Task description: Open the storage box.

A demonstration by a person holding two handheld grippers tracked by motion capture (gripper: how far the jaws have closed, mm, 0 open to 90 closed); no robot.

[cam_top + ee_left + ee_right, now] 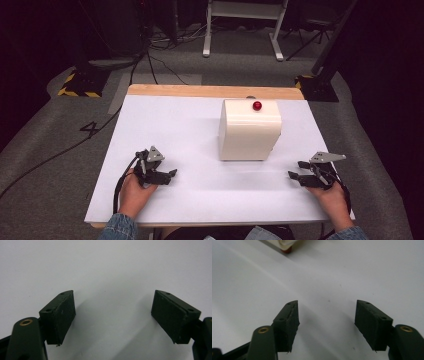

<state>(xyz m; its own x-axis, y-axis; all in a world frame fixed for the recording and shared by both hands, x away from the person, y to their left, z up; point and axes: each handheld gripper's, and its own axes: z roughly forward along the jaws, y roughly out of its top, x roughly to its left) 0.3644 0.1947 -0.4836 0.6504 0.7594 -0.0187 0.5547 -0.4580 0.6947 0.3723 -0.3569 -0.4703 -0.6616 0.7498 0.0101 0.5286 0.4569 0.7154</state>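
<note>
The cream, rounded plastic box [249, 131] with a red knob [257, 105] is seen mid-table on the white tabletop [165, 125], between and beyond the left gripper [170, 174] and right gripper [295, 170]; both grippers' jaws are spread, empty.

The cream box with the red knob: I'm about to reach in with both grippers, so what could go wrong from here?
1. The cream box is smooth and looks wider than either open gripper, so the left gripper or right gripper alone might slip off it.
2. The red knob is small and sits at the box's far top edge; reaching over could nudge the box.
3. The box stands on small feet on the white table, so a one-sided push may slide it.
</note>
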